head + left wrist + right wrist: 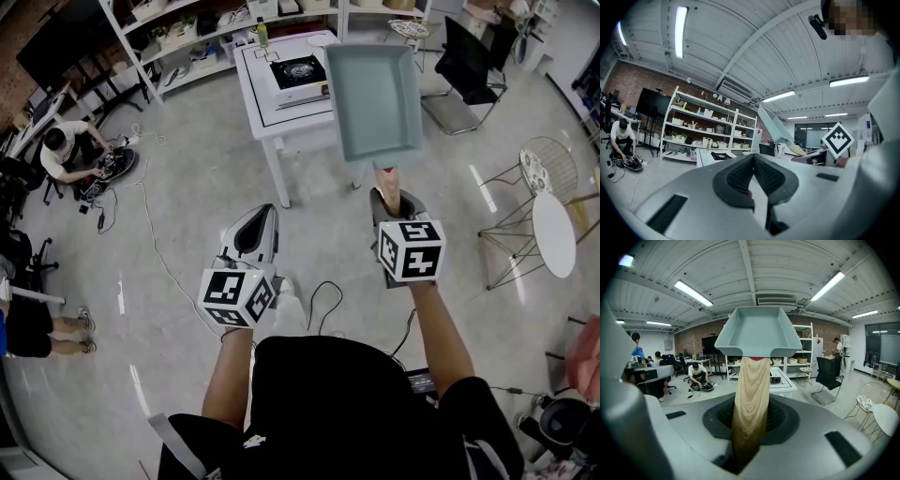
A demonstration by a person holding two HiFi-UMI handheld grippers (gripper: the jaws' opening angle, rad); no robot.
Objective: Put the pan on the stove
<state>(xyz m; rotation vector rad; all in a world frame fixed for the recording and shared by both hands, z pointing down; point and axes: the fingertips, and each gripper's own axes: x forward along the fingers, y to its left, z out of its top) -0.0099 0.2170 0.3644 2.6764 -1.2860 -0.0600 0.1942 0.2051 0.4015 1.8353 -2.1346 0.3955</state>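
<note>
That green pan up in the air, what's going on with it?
A person holds a gripper in each hand. The right gripper is clamped on the wooden handle of the pan and holds it in the air, short of the white table, where the stove sits with nothing on its burner. The left gripper is shut and empty beside it.

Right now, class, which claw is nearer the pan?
Right. The right claw grips the pan by its wooden handle; the left claw is shut, empty, off to its left.
</note>
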